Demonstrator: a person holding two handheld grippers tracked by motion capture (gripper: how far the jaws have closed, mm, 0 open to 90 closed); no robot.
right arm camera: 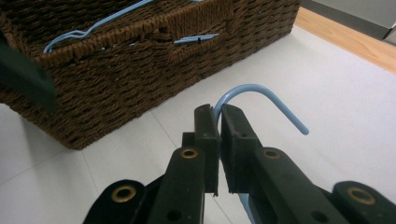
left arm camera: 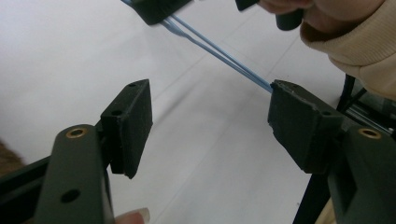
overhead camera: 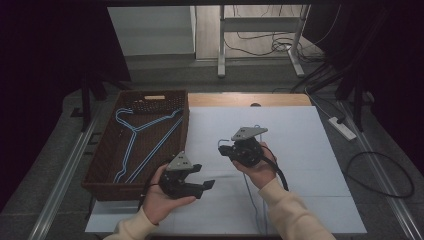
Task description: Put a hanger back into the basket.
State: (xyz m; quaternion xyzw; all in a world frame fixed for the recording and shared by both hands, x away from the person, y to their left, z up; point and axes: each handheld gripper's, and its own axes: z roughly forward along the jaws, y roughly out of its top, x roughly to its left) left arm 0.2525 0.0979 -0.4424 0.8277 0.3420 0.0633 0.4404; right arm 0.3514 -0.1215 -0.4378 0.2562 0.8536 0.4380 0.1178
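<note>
Left hand-held gripper, lower centre-left of the high view: jaws spread, nothing between the pads. Right hand-held gripper, mid-frame: jaws pinching the blue wire hanger by its neck below the hook, over the white surface. Upper left: brown wicker basket holding more blue hangers.

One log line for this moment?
right gripper: shut on blue hanger | left gripper: open, near wire | basket: holds hangers

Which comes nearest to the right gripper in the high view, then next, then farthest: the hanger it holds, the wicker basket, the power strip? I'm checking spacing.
From the right gripper:
1. Blue hanger, clamped in its jaws, trailing toward the near edge.
2. Wicker basket, to its left, with more hangers inside.
3. Power strip, on the floor, far right.
</note>
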